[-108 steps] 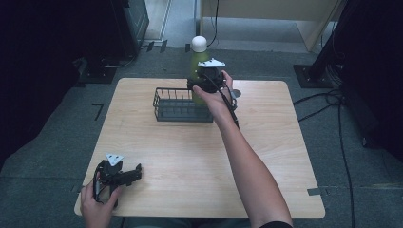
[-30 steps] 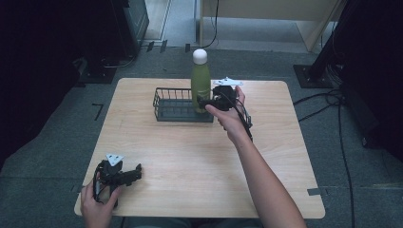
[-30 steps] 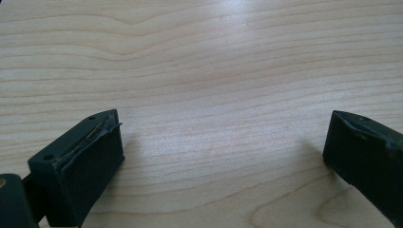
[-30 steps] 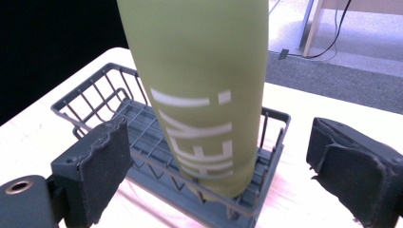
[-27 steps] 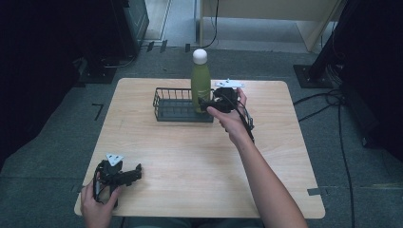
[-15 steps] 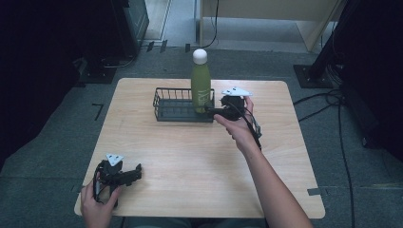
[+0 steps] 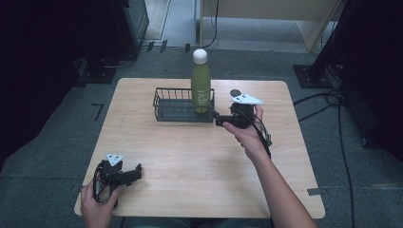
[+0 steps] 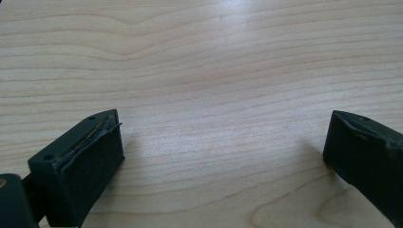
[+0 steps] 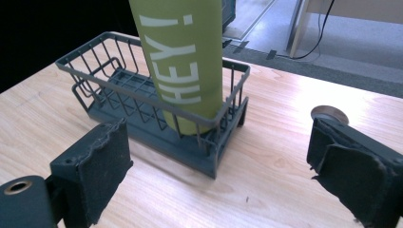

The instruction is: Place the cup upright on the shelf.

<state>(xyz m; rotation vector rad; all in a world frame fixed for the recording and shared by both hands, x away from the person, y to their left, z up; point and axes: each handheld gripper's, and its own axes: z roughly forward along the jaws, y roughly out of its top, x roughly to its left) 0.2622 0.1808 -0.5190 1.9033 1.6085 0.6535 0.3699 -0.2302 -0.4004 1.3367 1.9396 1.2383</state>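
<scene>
Over at the far side of the table point(image 7: 199, 161), the right gripper point(image 7: 223, 118) hovers just beside the wire basket point(image 7: 178, 110), jaws spread wide, empty. One green bottle point(image 7: 200, 88) stands upright in the basket's right end. One small round disc point(image 7: 235, 92) lies beyond. Bare wood stretches between the hands. Near the front left corner, the left gripper point(image 7: 135, 172) rests, jaws parted.

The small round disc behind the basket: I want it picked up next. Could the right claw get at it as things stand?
Probably yes. The right claw is open beside the basket, and the disc lies on bare table just beyond it, with nothing between. The bottle stands inside the basket, off to the side.
</scene>
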